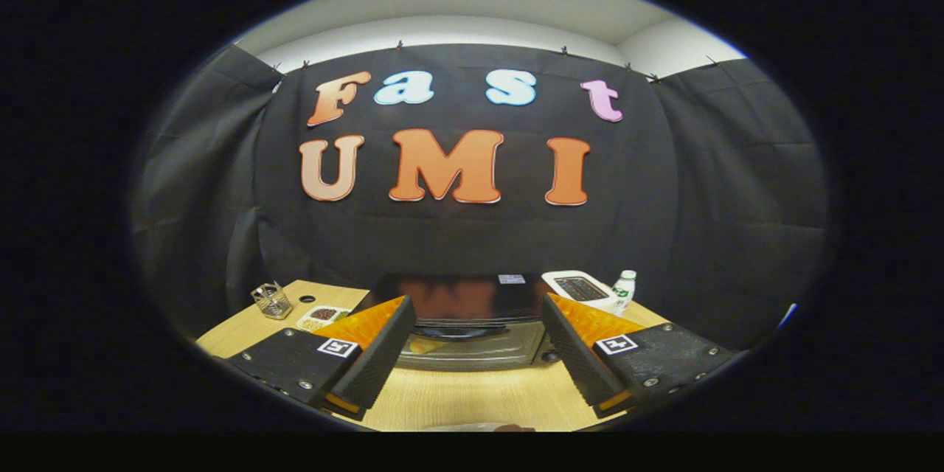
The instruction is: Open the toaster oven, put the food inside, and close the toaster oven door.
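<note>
a: what is the biggest thing here?
b: a pale wooden surface (472, 398) stretches ahead, backed by a black cloth wall.
a: and where is the toaster oven?
b: the toaster oven (472, 310) sits on the surface straight ahead, seen between the two fingers and just beyond them. it is dark and glossy on top, with a glass front below and a curved handle across the door. the door looks closed.
a: what is the tool doing?
b: the tool (476, 361) hangs above the surface with its two fingers spread wide apart, holding nothing, touching nothing.
a: anything else?
b: behind the oven on the right stands a white appliance (579, 289) with a dark panel, and just beside it a small white bottle (624, 290) with a green label. on the left, a flat packet with pictures of food (322, 317) lies near the oven, and further left a small wire basket (271, 301). a dark round hole (307, 299) shows in the surface between them.
</note>
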### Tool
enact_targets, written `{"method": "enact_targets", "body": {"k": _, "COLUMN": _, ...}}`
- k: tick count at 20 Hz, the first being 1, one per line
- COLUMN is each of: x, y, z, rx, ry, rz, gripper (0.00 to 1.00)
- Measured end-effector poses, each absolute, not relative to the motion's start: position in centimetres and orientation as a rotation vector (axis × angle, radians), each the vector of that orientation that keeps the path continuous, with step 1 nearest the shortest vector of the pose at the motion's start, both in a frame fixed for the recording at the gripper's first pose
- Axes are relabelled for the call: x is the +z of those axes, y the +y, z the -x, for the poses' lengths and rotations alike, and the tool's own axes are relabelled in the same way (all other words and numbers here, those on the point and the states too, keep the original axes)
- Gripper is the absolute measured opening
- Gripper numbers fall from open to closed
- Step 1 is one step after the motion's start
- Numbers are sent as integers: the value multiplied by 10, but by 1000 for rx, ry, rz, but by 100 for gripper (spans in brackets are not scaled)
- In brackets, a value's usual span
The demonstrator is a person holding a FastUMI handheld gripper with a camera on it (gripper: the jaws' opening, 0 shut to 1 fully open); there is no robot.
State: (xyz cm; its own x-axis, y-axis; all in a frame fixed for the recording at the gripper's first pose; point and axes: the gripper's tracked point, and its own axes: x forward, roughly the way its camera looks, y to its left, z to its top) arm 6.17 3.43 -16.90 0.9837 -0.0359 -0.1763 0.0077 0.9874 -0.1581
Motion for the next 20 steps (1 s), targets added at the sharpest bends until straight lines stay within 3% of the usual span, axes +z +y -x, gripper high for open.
{"method": "enact_targets", "body": {"k": 8, "x": -111, "y": 10, "z": -8, "rx": -47, "ry": 96, "rz": 150, "gripper": 100}}
{"method": "enact_targets", "body": {"k": 20, "x": -108, "y": 3, "z": 8, "rx": -35, "ry": 99, "rz": 144, "gripper": 100}}
